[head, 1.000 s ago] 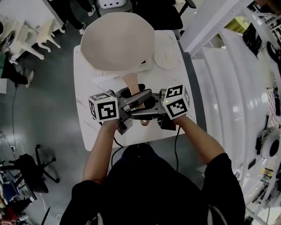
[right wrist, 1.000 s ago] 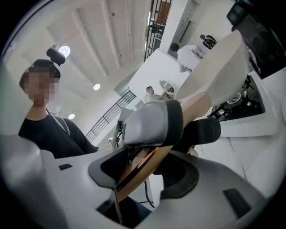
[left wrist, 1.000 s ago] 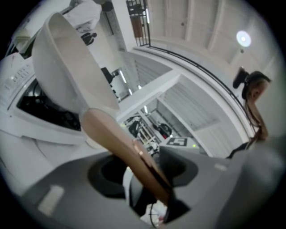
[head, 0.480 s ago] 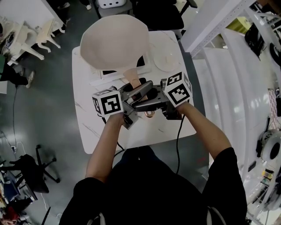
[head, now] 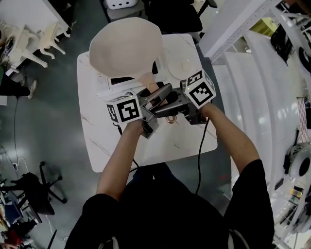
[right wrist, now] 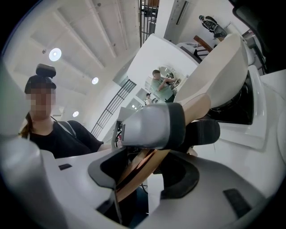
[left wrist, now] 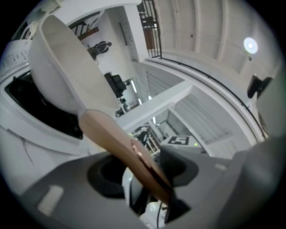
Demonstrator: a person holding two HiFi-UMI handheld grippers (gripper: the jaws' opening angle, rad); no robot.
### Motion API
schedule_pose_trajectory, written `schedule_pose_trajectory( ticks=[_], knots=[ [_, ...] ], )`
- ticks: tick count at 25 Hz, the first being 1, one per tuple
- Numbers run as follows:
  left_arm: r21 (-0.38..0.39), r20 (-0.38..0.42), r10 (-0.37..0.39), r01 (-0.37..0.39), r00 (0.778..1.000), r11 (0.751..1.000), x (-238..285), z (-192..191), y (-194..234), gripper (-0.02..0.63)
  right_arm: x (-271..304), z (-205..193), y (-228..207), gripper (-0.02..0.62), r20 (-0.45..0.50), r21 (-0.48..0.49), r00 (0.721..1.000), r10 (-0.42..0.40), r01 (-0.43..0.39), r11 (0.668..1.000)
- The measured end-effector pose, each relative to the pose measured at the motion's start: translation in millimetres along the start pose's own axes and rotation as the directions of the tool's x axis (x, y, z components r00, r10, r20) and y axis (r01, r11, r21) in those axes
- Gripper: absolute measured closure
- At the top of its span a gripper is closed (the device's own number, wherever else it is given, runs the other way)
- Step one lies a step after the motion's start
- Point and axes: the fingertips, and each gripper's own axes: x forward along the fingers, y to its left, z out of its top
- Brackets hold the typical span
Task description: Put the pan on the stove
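A cream pan [head: 125, 48] with a brown wooden handle [head: 148, 85] is held in the air, tilted, above the black-topped stove [head: 157, 64] on the white table [head: 104, 141]. Both grippers grasp the handle from the near side. My left gripper [head: 156, 96] is shut on it, and so is my right gripper [head: 167, 108], a little nearer the handle's end. In the left gripper view the handle [left wrist: 120, 147] runs between the left gripper's [left wrist: 143, 176] jaws up to the pan bowl [left wrist: 62, 76]. In the right gripper view the handle [right wrist: 196, 109] passes through the right gripper's [right wrist: 143, 176] jaws, partly behind the other gripper's finger [right wrist: 154, 127].
A round white lid [head: 182, 69] lies on the table right of the stove. White shelving [head: 243, 29] stands close on the right. Chairs [head: 177, 14] sit beyond the table's far edge. A black cable [head: 199, 146] hangs from the right gripper.
Both grippers have moved forward, away from the person, carrying the handle with them. The pan stays aloft over the stove and looks a little smaller in view.
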Motion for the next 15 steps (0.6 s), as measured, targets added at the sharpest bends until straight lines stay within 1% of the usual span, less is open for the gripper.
schedule_pose_trajectory(
  ticks=[4, 8, 11, 15],
  knots=[
    [0.015, 0.007, 0.024, -0.024, 1.0, 1.0, 8, 2, 5, 0.379, -6, 1, -4, 0.382, -0.014, 0.01, 1.0, 0.018, -0.018, 1.0],
    [0.025, 0.028, 0.055, -0.055, 0.998, 0.998, 11, 5, 11, 0.38, -8, -1, -10, 0.383, -0.058, 0.012, 0.997, 0.045, -0.044, 0.999],
    [0.027, 0.041, 0.071, -0.072, 0.997, 0.997, 10, 5, 14, 0.38, -8, -3, -12, 0.383, -0.092, 0.01, 0.995, 0.05, -0.049, 0.999],
    [0.025, 0.039, 0.086, -0.087, 0.996, 0.996, 11, 3, 19, 0.382, -10, -6, -16, 0.383, -0.092, 0.019, 0.995, 0.046, -0.044, 0.999]
  ],
)
